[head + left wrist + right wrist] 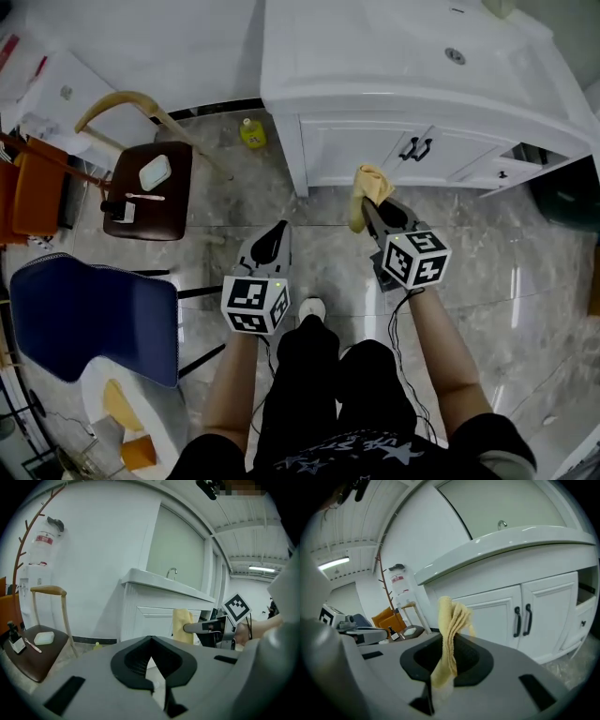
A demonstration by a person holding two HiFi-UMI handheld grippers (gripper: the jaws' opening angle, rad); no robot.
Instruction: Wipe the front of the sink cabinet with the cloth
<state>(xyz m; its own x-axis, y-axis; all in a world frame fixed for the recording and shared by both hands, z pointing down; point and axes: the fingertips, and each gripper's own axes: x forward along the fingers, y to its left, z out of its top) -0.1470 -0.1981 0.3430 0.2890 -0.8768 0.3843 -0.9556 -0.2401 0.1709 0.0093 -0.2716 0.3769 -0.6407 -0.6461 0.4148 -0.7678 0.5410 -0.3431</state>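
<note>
**Cloth in hand, cabinet not yet wiped**

The right gripper (375,214) was clamped on the yellow cloth (451,625), which stood up in a loose fold out of its closed jaws. It was held near the white sink cabinet (356,150), facing the doors, but did not appear to touch them. The left gripper (278,230) hung back over the floor, jaws together and empty. Judging by this, the pickup was done and all the wiping remained.

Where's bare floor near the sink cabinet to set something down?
Open floor runs between the sink cabinet front and the right gripper, widening to the right. A smaller patch lies between the brown chair and the cabinet's left corner. The left side is crowded: brown chair, blue chair.
</note>
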